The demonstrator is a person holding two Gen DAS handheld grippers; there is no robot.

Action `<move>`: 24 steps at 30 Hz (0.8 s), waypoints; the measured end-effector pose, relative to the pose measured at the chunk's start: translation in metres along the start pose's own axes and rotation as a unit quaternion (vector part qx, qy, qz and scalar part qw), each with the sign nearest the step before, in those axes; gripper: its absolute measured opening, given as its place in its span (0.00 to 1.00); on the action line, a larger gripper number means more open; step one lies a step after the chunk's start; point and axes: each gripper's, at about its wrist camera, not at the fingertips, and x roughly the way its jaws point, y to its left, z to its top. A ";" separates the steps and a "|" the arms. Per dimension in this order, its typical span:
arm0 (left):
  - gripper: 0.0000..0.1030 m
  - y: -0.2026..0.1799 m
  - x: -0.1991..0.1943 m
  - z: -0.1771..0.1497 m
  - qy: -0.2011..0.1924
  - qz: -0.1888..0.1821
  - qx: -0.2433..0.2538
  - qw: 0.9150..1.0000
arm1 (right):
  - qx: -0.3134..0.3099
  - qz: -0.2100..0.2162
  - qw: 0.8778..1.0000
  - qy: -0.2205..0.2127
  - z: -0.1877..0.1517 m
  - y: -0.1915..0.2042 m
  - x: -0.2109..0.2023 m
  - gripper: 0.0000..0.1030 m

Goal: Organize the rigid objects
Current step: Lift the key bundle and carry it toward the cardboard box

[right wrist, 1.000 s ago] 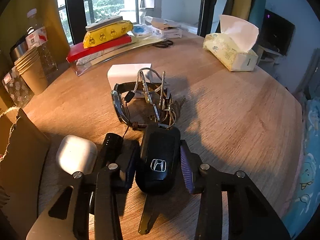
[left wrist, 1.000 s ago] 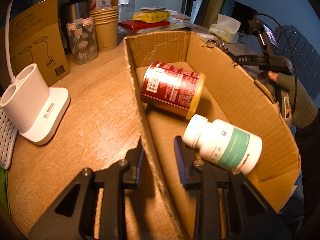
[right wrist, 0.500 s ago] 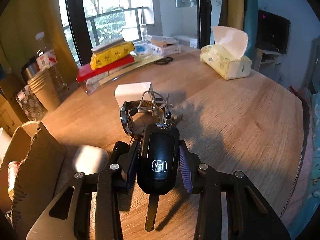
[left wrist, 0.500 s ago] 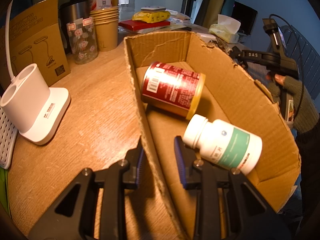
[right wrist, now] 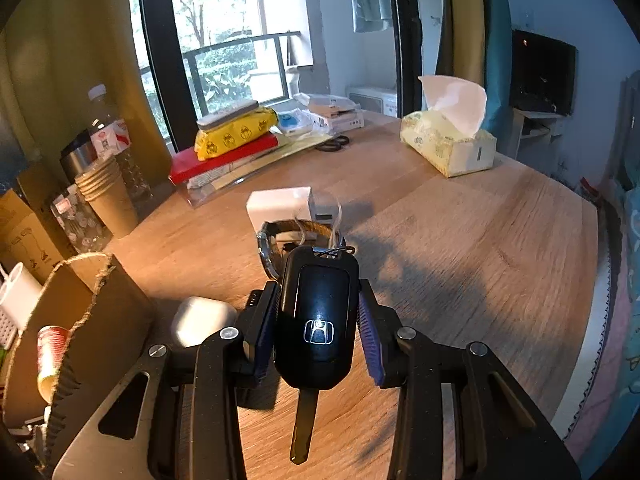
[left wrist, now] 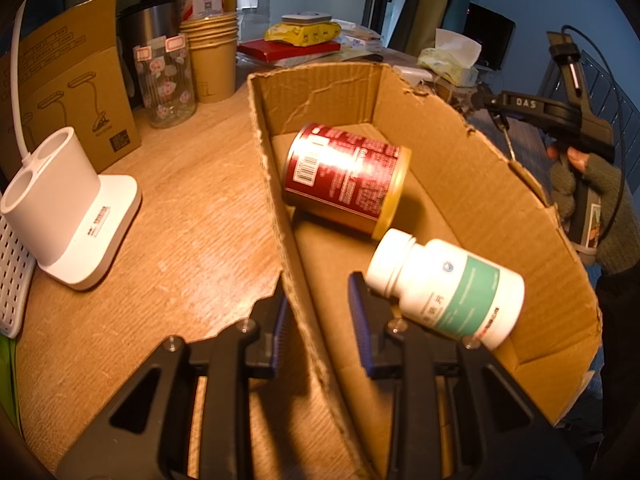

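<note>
Fingers [right wrist: 318, 330] pinch car key [right wrist: 316, 320] (keyring blurred); left fingers [left wrist: 320, 312] clamp box wall [left wrist: 288, 240].

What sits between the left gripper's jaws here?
The cardboard box: its near side wall runs between the jaws, one outside and one inside. The left wrist view shows it.

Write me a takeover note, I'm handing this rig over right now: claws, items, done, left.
Left claw: clamped on the near wall of the torn brown cardboard box.
Right claw: shut on the black car key fob, lifted off the round wooden table.
Done: red tin can and white pill bottle lie in the box.
Left: box the key, then white earbud case and wristwatch.
</note>
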 end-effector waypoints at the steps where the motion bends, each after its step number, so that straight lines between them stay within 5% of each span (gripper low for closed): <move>1: 0.29 0.000 0.000 0.000 0.000 0.000 0.000 1.000 | -0.003 0.001 1.000 -0.003 0.001 0.001 -0.003 0.38; 24: 0.29 0.000 0.000 0.000 0.000 0.000 0.000 1.000 | -0.051 0.045 0.996 -0.061 0.013 0.048 -0.074 0.38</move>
